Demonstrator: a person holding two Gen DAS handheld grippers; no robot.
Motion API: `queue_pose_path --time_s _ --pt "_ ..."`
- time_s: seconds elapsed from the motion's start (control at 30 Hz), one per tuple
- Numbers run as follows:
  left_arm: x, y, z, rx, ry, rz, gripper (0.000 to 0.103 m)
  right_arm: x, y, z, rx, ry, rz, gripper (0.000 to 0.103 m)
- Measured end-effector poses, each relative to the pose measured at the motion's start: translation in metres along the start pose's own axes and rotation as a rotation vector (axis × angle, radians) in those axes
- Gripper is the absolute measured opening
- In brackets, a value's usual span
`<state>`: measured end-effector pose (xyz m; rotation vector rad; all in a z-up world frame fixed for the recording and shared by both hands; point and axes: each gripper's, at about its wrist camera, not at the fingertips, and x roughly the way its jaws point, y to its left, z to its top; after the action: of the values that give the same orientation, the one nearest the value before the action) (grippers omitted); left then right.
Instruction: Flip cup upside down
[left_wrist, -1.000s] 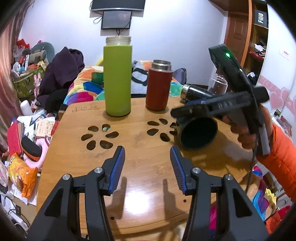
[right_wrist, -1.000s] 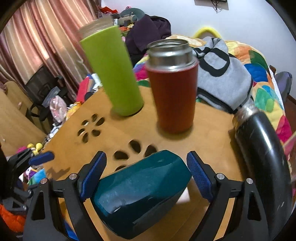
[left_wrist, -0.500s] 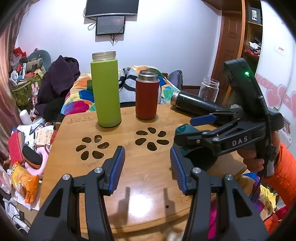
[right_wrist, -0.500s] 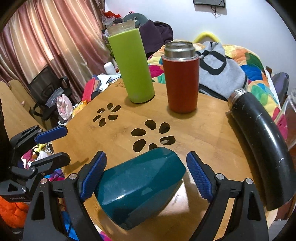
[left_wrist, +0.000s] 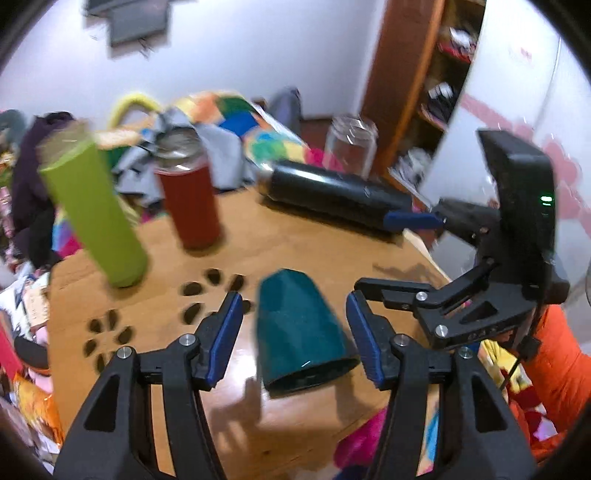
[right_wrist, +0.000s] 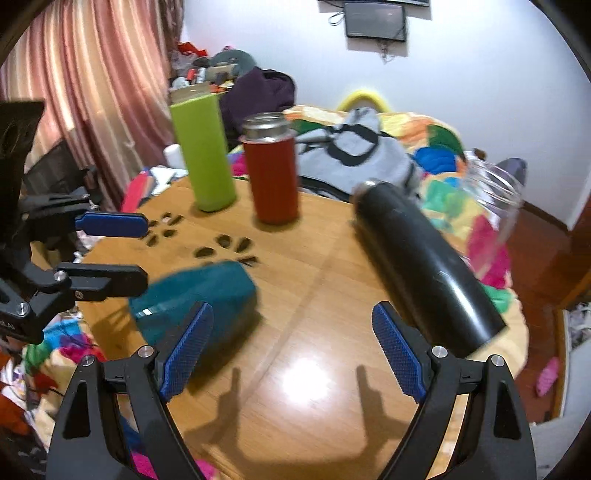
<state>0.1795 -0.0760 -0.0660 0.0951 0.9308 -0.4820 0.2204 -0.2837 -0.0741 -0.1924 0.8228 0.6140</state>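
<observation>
Teal cup (left_wrist: 301, 332) lies on its side on the wooden bench (left_wrist: 303, 247), mouth toward left tool (left_wrist: 293, 334), btwn its spread fingers, no contact visible. Right tool (right_wrist: 291, 349) also spread, holding nothing, w/ cup just beside its left finger (right_wrist: 186, 345).

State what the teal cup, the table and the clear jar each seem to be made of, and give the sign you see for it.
Teal cup: probably glazed ceramic or hard plastic; faceted sides with a small glint near the rim.
Table: wood, likely bamboo, varnished; visible grain, seams and a bright reflected light patch.
Clear jar: glass or clear plastic; the colourful bedding shows through it.
</observation>
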Motion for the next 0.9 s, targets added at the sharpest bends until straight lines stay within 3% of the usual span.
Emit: queue_pose_path --time_s 0.07,0.2,0.37,0.5,0.73,0.9 --pt "0.021 -0.010 0.006 0.043 0.086 -0.002 0.058 -0.005 -0.005 -0.005 0.002 -0.004 -0.012 0.086" --pt "0.045 -0.018 0.010 0.090 0.163 0.076 0.060 -0.010 -0.010 -0.013 -0.001 -0.011 -0.020 0.086" --pt "0.059 -0.005 0.008 0.046 0.252 0.028 0.071 -0.010 -0.009 -0.017 0.000 -0.022 -0.006 0.086" --pt "0.065 -0.002 -0.005 0.064 0.303 0.025 0.073 -0.008 -0.010 -0.016 0.022 -0.022 0.017 0.086" --pt "0.052 0.003 -0.022 0.087 0.222 0.028 0.073 0.001 0.002 -0.016 0.007 -0.001 0.077 0.086" --pt "0.042 0.007 -0.034 0.086 0.132 0.070 0.073 0.012 0.006 -0.016 0.038 0.031 0.140 0.086"
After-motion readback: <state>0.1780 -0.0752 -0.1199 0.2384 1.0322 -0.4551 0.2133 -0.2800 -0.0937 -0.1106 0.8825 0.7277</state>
